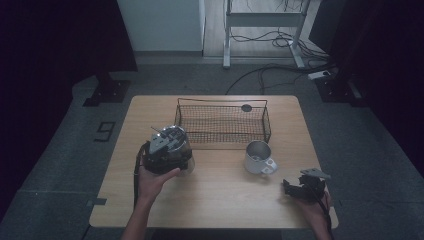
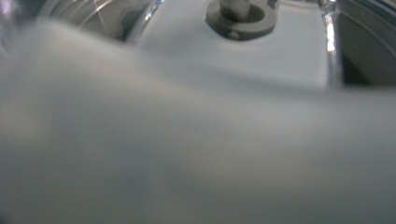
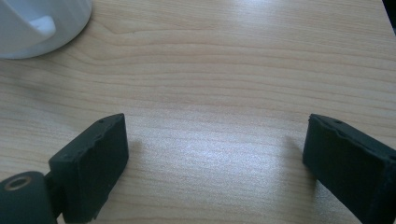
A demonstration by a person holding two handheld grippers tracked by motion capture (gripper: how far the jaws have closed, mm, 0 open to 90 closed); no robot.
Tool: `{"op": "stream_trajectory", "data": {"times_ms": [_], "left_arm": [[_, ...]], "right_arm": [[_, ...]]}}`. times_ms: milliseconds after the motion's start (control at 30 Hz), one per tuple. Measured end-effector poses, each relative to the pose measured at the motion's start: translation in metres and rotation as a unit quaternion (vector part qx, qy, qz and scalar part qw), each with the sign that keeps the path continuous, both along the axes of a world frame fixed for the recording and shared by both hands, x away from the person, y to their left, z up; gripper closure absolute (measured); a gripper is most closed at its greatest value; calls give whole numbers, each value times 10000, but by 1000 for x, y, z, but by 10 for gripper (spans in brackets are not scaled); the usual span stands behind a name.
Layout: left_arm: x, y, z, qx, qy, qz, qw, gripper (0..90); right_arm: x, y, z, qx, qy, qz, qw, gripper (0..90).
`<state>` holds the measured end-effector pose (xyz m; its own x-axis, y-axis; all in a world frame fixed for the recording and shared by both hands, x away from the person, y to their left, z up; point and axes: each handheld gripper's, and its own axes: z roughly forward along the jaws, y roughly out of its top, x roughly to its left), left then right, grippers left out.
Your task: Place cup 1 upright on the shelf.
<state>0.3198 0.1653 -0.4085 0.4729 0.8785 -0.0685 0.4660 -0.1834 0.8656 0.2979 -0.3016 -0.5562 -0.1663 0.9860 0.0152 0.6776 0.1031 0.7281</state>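
Observation:
A clear round container [image 1: 176, 136] sits at the table's left, and my left gripper [image 1: 166, 151] is pressed against its near side from above. In the left gripper view the container's blurred pale wall [image 2: 187, 149] is right against the camera and hides the jaws, so the grip is unclear. A white mug [image 1: 257, 156] stands at centre right, handle toward the front right. My right gripper [image 1: 288, 187] rests low near the table's front right corner, jaws wide apart. In the right gripper view it [image 3: 215, 135] has only bare wood between its fingers, with the mug [image 3: 37, 23] at upper left.
A dark wire basket [image 1: 222, 102] stands at the back centre of the wooden table [image 1: 215, 200], behind the mug and the container. Beyond the table are a white frame's legs and cables on the floor.

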Motion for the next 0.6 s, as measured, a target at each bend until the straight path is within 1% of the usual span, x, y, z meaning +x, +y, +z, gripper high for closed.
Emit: {"op": "stream_trajectory", "data": {"times_ms": [200,400,600], "left_arm": [[3,-1,5,35,-26,-2,10000,38],[7,-2,9,140,-11,18,9999,38],[13,-5,11,142,-15,-17,9999,38]], "right_arm": [[0,0,0,1,0,0,10000,67],[0,0,0,8,-2,6,10000,68],[0,0,0,5,-1,4,10000,68]]}}
